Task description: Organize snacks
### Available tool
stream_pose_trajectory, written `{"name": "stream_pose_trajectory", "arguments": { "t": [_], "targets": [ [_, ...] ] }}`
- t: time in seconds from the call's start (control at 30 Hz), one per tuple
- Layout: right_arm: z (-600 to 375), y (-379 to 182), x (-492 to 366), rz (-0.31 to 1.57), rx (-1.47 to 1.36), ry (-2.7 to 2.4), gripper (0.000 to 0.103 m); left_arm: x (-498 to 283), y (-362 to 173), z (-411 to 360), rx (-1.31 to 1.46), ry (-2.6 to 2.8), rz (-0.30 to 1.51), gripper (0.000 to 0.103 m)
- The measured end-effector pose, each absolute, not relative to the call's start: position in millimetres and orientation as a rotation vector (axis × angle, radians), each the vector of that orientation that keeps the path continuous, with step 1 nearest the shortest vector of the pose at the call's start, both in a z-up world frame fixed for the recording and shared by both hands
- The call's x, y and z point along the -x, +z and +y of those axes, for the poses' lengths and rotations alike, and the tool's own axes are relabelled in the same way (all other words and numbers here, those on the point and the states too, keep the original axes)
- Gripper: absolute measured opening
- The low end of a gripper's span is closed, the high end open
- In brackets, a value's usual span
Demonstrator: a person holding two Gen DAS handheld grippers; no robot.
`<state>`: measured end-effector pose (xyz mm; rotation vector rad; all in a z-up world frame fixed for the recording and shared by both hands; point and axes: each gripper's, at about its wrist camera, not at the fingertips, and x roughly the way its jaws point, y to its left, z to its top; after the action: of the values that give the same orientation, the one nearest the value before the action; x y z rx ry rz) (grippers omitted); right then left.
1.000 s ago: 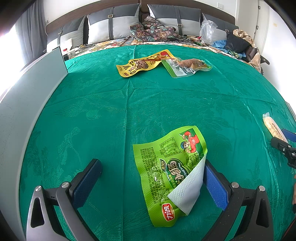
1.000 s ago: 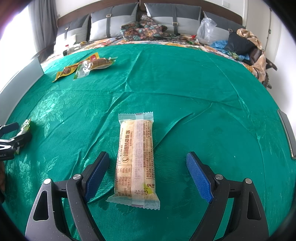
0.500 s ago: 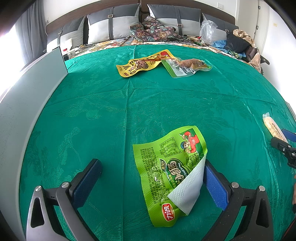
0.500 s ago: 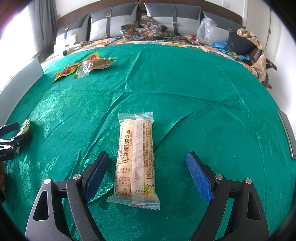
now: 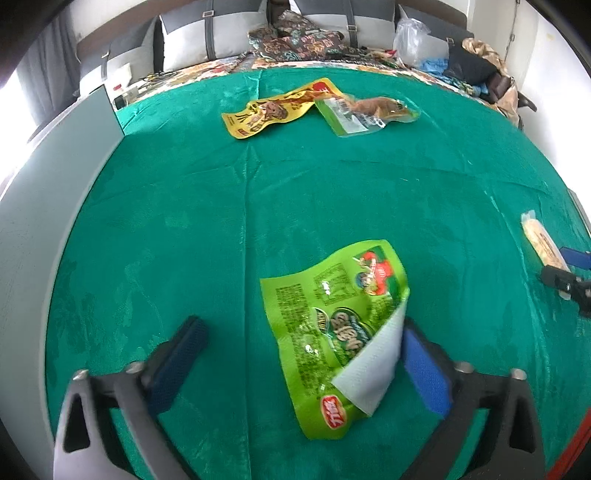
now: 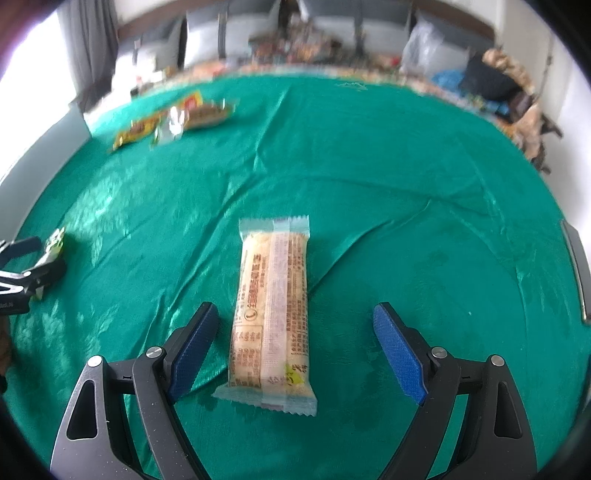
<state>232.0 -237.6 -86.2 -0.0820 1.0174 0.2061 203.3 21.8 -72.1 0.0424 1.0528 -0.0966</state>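
You are in a home bedroom: the green cloth lies spread over a bed, with grey pillows against a dark headboard along its far edge, and clothes and bags piled at its far right corner.

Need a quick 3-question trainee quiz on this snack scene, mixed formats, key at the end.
1. True or false: the right gripper is shut on the pale cracker pack.
2. Which snack lies between the left gripper fingers? A) yellow pouch B) green snack bag C) clear pack
3. Fill in: the yellow pouch and clear pack lie at the ___ end of the green cloth.

Key: 1 false; 2 B; 3 far
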Motion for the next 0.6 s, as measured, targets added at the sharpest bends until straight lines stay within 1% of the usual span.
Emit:
{"name": "stream_pose_trajectory", "arguments": {
  "t": [0.03, 0.07, 0.1, 0.13, 0.23, 0.37, 0.47, 0.6],
  "targets": [
    [-239.5, -83.7, -237.3, 1.07, 0.076, 0.201, 0.083, -200.6, -68.3, 19.3, -0.054, -0.114, 1.042, 0.063],
    [-241.6, -81.4, -242.5, 1.119, 0.066, 0.196, 0.079, -200.2, -67.0, 15.7, -0.071, -0.123, 1.062, 0.063],
    [-243.2, -79.0, -246.9, 1.16, 0.073, 0.171, 0.053, -199.0, -66.4, 14.8, -0.064, -0.147, 1.071, 0.061],
    [-245.0, -75.2, -250.0, 1.178, 0.075, 0.157, 0.031, -197.2, -66.2, 14.3, -0.063, -0.161, 1.07, 0.061],
    [-256.9, -68.7, -254.0, 1.25, -0.051, 0.174, 0.031, -183.3, -61.1, 21.5, -0.014, -0.2, 1.067, 0.06],
    [-257.4, -43.7, -238.1, 1.205, -0.143, 0.228, 0.031, -157.2, -38.5, 44.5, 0.142, -0.218, 1.016, 0.06],
    [-242.5, -23.5, -228.4, 1.172, -0.178, 0.279, 0.031, -135.9, -10.4, 67.3, 0.243, -0.222, 0.967, 0.06],
    [-181.0, 16.0, -220.3, 1.11, -0.171, 0.421, 0.032, -106.7, 51.8, 118.6, 0.277, -0.184, 0.841, 0.061]
  ]
}}
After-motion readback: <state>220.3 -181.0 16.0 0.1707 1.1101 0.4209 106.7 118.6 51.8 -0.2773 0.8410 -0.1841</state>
